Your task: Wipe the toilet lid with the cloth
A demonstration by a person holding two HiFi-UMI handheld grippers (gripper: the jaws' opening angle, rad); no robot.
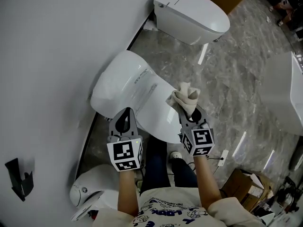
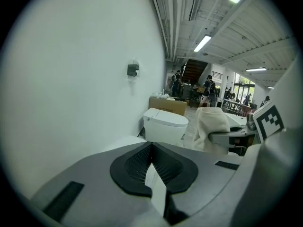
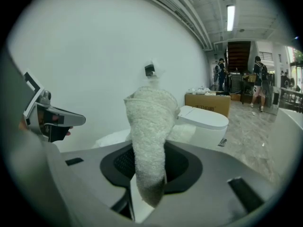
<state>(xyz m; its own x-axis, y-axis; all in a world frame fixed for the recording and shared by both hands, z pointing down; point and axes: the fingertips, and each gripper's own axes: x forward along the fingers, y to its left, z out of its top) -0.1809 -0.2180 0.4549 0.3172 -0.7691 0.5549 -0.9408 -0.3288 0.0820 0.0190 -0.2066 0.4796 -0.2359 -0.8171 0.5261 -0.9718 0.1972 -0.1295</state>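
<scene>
The white toilet lid [image 1: 137,96] lies shut below me, next to the wall. My right gripper [image 1: 189,112] is shut on a cream cloth [image 1: 186,97], which stands bunched over the lid's right edge. In the right gripper view the cloth [image 3: 149,122] rises upright from between the jaws and hides the fingertips. My left gripper [image 1: 124,111] hovers over the near part of the lid, its jaws together with nothing in them. In the left gripper view the cloth [image 2: 210,126] and the right gripper [image 2: 227,137] show to the right.
A white wall [image 1: 52,56] runs along the left. A second toilet [image 1: 189,13] stands farther along, and a third [image 1: 90,188] by my left leg. A white basin [image 1: 289,93] is at the right and a cardboard box [image 1: 239,183] at the lower right. The floor is grey marble.
</scene>
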